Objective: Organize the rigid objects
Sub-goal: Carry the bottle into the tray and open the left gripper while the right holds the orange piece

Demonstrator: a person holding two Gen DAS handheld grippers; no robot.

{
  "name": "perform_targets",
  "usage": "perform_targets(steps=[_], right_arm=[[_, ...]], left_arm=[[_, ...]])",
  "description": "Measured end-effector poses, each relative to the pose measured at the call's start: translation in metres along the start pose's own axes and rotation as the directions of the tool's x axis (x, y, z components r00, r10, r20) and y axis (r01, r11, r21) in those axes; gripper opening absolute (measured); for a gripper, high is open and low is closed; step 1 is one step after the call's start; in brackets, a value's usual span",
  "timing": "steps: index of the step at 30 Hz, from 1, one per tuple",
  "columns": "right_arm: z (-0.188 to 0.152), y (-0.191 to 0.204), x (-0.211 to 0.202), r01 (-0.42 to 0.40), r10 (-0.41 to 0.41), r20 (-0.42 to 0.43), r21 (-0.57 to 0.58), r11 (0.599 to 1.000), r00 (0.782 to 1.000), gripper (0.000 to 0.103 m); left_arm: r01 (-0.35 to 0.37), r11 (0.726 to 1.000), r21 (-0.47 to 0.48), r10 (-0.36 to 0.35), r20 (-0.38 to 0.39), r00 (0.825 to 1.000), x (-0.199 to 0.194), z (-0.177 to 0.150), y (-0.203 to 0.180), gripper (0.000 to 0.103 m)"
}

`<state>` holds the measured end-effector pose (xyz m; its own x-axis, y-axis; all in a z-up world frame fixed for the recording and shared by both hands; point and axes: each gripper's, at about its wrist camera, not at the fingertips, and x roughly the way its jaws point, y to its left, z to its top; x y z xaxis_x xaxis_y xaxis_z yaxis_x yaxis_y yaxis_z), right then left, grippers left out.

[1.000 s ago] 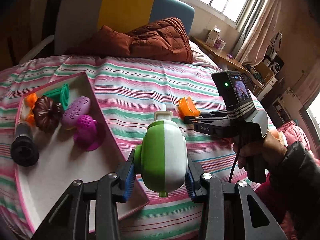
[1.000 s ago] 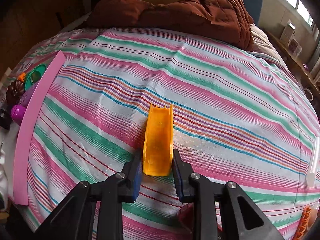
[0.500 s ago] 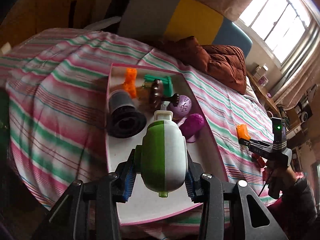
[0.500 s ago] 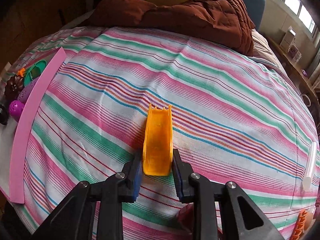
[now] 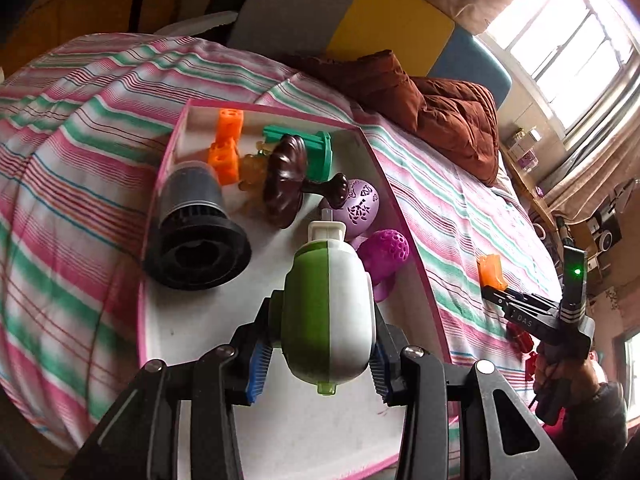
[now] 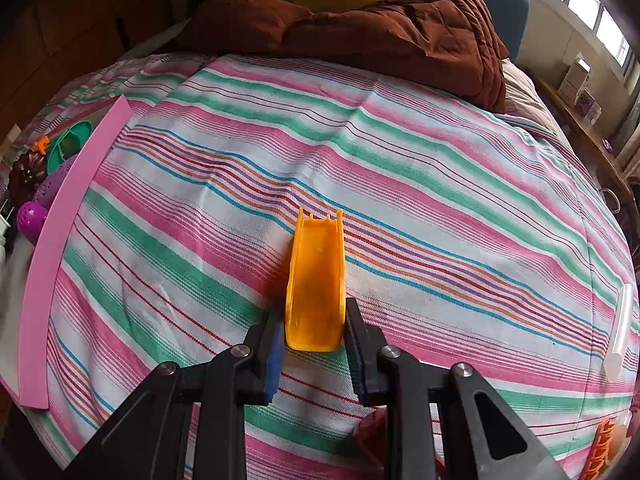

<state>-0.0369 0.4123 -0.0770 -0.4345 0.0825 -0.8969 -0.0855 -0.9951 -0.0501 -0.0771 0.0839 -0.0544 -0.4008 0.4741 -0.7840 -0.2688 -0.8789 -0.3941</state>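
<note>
Green-and-white toy (image 5: 328, 312) is clamped between the left gripper's (image 5: 320, 356) pads; orange slide (image 6: 316, 288) is pinched between the right gripper's (image 6: 314, 344) narrowly parted fingers.

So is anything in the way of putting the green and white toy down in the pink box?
Nothing visible. The left gripper holds the toy over bare floor of the box; other toys lie farther back.

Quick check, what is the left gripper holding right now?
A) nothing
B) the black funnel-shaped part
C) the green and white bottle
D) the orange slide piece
C: the left gripper has its pads pressed on both sides of the green and white bottle, over the pink-rimmed tray.
</note>
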Motion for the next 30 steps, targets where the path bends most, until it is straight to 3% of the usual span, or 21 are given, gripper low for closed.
perform_targets(steps=[18, 24, 28, 30], right_arm=[[0.002, 0.000, 0.001, 0.005, -0.005, 0.000, -0.006, 1.000, 1.000, 0.026], [0.002, -0.001, 0.001, 0.006, -0.006, 0.000, -0.007, 1.000, 1.000, 0.026], [0.002, -0.001, 0.001, 0.006, -0.006, 0.000, -0.007, 1.000, 1.000, 0.026], [0.002, -0.001, 0.001, 0.006, -0.006, 0.000, -0.008, 1.000, 1.000, 0.026]], left_arm=[[-0.025, 1.000, -0.008, 0.025, -0.028, 0.999, 0.026, 0.009, 0.006, 0.043], [-0.044, 0.999, 0.019, 0.045, -0.018, 0.999, 0.018, 0.006, 0.005, 0.046], [-0.058, 0.997, 0.042, 0.058, 0.009, 0.998, 0.006, 0.004, 0.003, 0.056], [-0.065, 0.997, 0.051, 0.065, 0.016, 0.998, 0.002, 0.003, 0.003, 0.056]])
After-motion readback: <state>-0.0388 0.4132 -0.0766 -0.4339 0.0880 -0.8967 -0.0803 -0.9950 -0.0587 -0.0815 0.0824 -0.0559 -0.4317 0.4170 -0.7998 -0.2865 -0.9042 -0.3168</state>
